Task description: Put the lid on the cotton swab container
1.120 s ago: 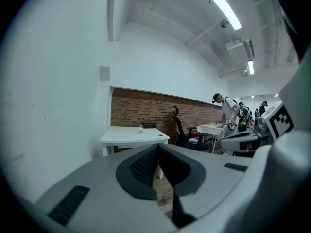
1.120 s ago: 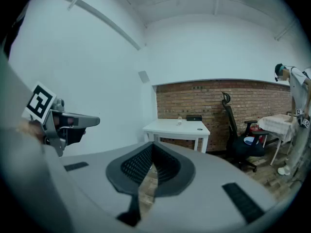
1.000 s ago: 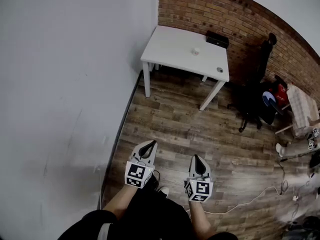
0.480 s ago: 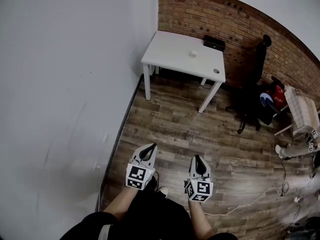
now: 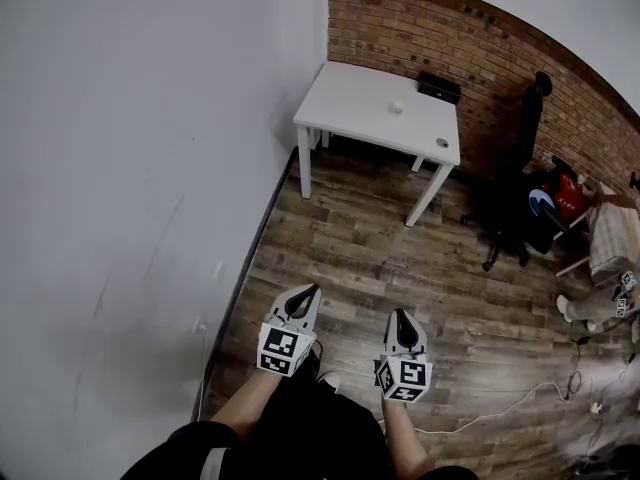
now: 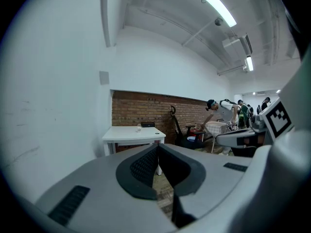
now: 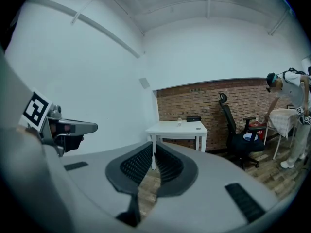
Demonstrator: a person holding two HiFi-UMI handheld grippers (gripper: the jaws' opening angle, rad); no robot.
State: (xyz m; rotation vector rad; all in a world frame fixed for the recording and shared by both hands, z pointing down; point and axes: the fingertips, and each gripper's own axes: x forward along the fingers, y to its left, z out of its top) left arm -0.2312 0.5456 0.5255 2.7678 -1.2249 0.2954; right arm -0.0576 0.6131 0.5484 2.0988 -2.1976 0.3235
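Observation:
Across the room stands a white table (image 5: 375, 108) against the brick wall. A small clear container (image 5: 396, 107) sits near its middle, and a small round lid (image 5: 441, 142) lies near its right front corner. Both are far from my grippers. My left gripper (image 5: 309, 291) and right gripper (image 5: 401, 314) are held low in front of my body over the wooden floor, both shut and empty. The table (image 6: 133, 132) and the container (image 6: 139, 127) show beyond the left gripper (image 6: 158, 147). The right gripper (image 7: 153, 145) also points toward the table (image 7: 177, 128).
A black box (image 5: 438, 86) rests at the table's back edge. A black office chair (image 5: 508, 218) and bags stand to the right of the table. A white wall (image 5: 150, 168) runs along my left. A person (image 7: 290, 98) bends over a covered stand at the far right. A cable (image 5: 520, 393) lies on the floor.
The head view has shifted slightly, so the table sits a little further right. Both grippers stay shut and low in front of my body.

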